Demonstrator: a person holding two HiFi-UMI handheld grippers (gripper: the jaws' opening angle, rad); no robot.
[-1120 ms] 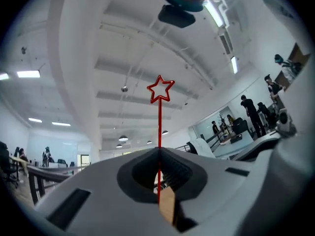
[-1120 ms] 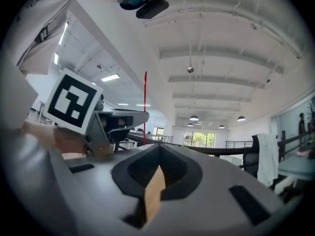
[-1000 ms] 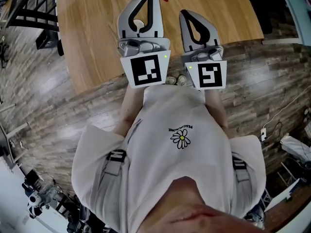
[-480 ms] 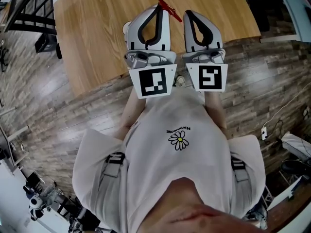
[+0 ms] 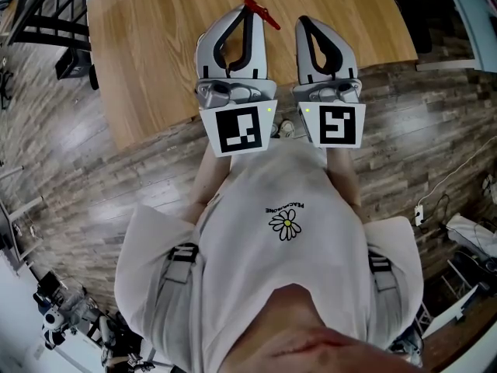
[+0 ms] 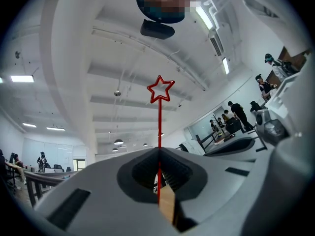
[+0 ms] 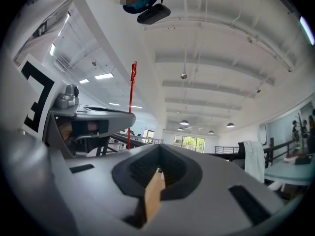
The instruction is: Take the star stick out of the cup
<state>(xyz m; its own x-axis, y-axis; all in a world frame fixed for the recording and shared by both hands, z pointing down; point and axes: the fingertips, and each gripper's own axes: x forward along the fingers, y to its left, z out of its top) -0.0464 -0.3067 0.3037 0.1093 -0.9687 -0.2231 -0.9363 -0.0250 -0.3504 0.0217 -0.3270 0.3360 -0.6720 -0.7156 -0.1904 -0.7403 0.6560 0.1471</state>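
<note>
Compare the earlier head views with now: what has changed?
The left gripper, shut on the star stick, drew slightly back toward the person, carrying the stick with it. Unchanged: that grip, and the right gripper, shut and empty, alongside in about the same place.

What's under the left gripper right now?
Bare wooden table shows around the left gripper, whose shut jaws clamp the red star stick. No cup is visible; the gripper's body covers the tabletop directly beneath, so one could be hidden there.
</note>
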